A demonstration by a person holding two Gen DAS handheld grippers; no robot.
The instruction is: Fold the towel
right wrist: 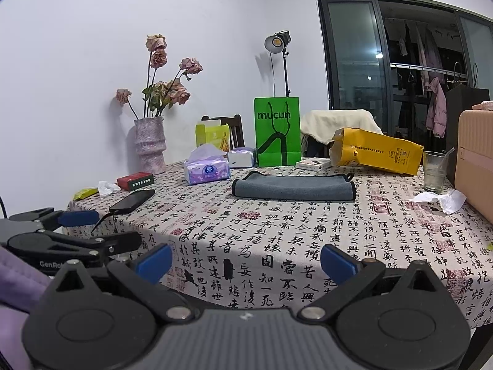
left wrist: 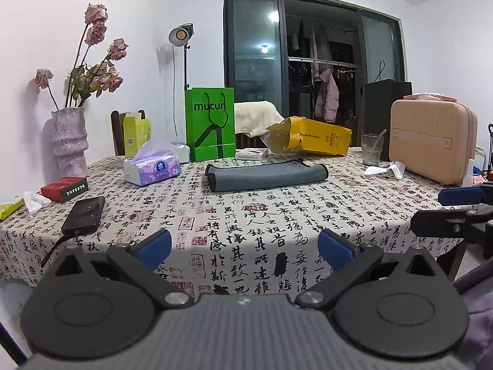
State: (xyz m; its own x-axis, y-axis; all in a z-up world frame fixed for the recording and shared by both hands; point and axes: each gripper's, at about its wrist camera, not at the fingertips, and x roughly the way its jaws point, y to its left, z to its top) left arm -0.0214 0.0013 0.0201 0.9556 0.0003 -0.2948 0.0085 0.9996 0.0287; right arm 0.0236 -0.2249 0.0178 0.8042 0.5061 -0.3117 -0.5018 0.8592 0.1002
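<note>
A grey towel with black trim (left wrist: 266, 175) lies folded into a narrow band on the far middle of the table, in front of the green bag; it also shows in the right wrist view (right wrist: 292, 186). My left gripper (left wrist: 245, 248) is open and empty, held near the table's front edge, well short of the towel. My right gripper (right wrist: 246, 262) is open and empty too, at the front edge. Each gripper shows at the side of the other's view: the right one (left wrist: 462, 206), the left one (right wrist: 80, 228).
The table has a calligraphy-print cloth (left wrist: 246, 215). On it: a green paper bag (left wrist: 209, 123), a yellow bag (left wrist: 311, 135), a tissue pack (left wrist: 152, 168), a phone with cable (left wrist: 83, 215), a red box (left wrist: 64, 188), a vase of dried roses (left wrist: 69, 141), a glass (left wrist: 371, 149), a beige case (left wrist: 431, 141), crumpled tissues (left wrist: 386, 169).
</note>
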